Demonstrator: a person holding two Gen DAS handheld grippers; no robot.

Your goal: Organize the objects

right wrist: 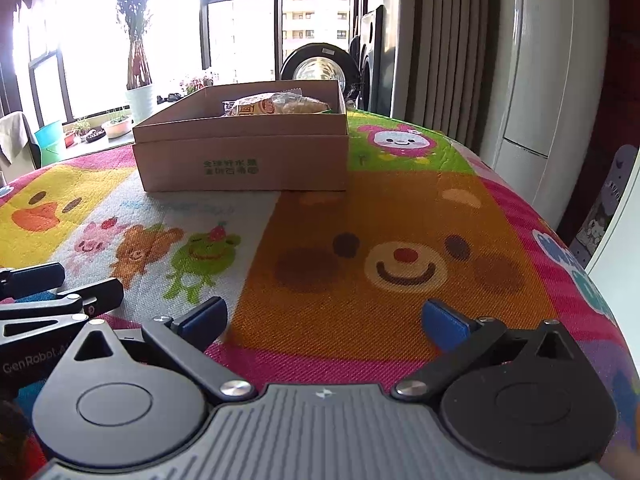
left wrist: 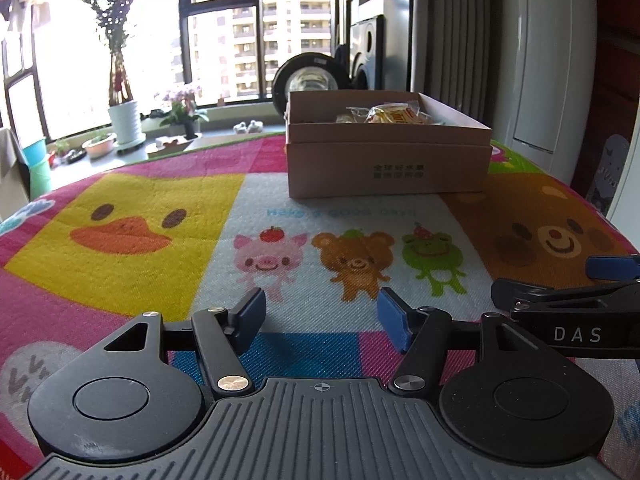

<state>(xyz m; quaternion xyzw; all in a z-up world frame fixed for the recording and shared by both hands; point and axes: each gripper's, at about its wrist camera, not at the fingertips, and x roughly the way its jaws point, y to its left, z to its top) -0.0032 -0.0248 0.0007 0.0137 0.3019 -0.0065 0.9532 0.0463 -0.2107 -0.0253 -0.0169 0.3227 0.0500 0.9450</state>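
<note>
Cardboard box (left wrist: 388, 152) upper centre of left view, on cartoon-print bench (left wrist: 160, 208). Wrapped snack packets (right wrist: 276, 105) inside: likely light, crinkly, slippery film; contents crushable. Best pinch at sealed edge. Box stiff, light; grip by wall. Left claw (left wrist: 322, 320) spread, empty. Right claw (right wrist: 326, 320) spread, empty. Box floor, packet count hidden behind near wall; print unreadable.

Left gripper (left wrist: 322, 320) low, level, pointing forward, jaws parted, nothing between. Right gripper (right wrist: 325, 322) just beside it, same pose, jaws parted wider, empty.
</note>
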